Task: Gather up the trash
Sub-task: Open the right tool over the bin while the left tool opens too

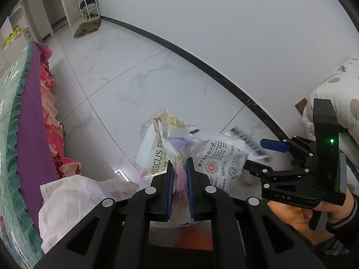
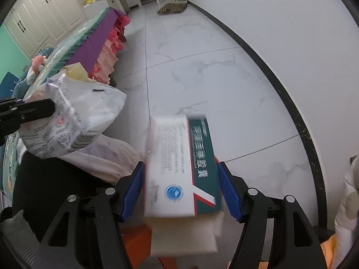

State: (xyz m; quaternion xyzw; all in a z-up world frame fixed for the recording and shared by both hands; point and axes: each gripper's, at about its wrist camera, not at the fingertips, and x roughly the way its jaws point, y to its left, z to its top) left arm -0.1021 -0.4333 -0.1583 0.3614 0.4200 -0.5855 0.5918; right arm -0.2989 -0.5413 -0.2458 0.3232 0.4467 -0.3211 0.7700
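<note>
In the left wrist view my left gripper is shut on a crumpled printed plastic tissue wrapper, held above a white bag with an orange bin under it. The same wrapper shows at the left of the right wrist view. There my right gripper stands wide with a white and dark green carton between its blue pads. The carton is blurred while the fingers are sharp, and small gaps show beside it. A white block and the orange bin lie below it.
A bed with a green ruffled cover and pink skirt runs along the left. A white wall with a black skirting board bounds the marble floor. A dotted quilt is at right, and a hand holds the right gripper.
</note>
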